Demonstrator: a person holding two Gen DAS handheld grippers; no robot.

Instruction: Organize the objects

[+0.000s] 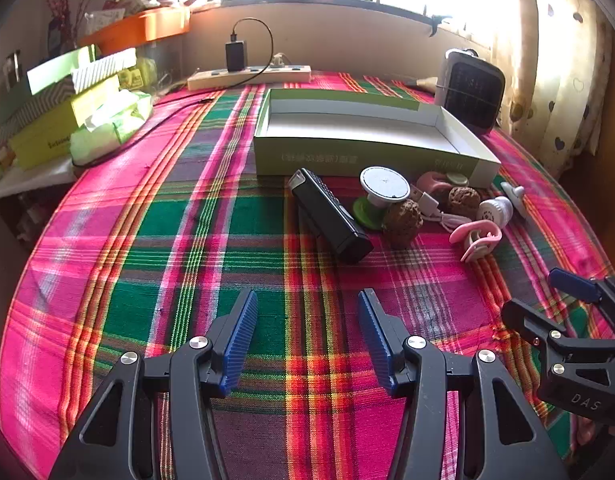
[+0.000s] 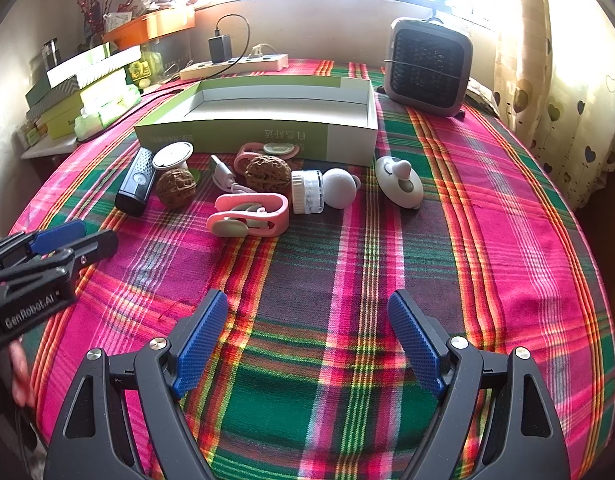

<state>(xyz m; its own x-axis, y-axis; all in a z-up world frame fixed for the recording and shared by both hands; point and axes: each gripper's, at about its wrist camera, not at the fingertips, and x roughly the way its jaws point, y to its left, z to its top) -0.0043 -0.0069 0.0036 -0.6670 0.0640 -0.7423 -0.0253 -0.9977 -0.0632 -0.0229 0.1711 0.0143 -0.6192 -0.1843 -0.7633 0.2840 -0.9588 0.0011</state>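
Both grippers are hovering over the plaid cloth (image 2: 487, 208) with nothing in them. Left gripper (image 1: 307, 300) is standing with jaws spread and only cloth between the blue pads; right gripper (image 2: 307, 304) is likewise spread wide and carrying nothing.

From the right wrist view, the clutter is sitting at roughly 11 to 12 o'clock, bunched just in front of the open green-and-white box (image 2: 267, 136), which is lying empty at 12 o'clock. Nothing is in the box yet, so I judge the sorting as not begun.

- Black remote-like bar (image 2: 134, 184) lying at 10 o'clock, farthest left.
- Two walnuts (image 2: 175, 189) (image 2: 267, 174) resting among the rest, one touching a white cable (image 2: 223, 176).
- Pink clip (image 2: 249, 214) lying nearest the grippers; a second pink clip (image 2: 247, 151) is leaning by the box wall.
- White round-headed piece (image 2: 321, 191) and a flat white oval gadget (image 2: 399, 182) at 1 o'clock.
- White disc on a stand (image 2: 172, 156) beside the black bar.

Risks, as I read them:
- Walnuts are round and likely to roll if nudged by a pad.
- Cable is tangling under neighbours; lifting it could drag a walnut along.
- Items are packed touching, so a wide jaw may be catching two at once.
- Box is light card; bumping its wall could be shoving it toward the heater (image 2: 427, 66) behind.
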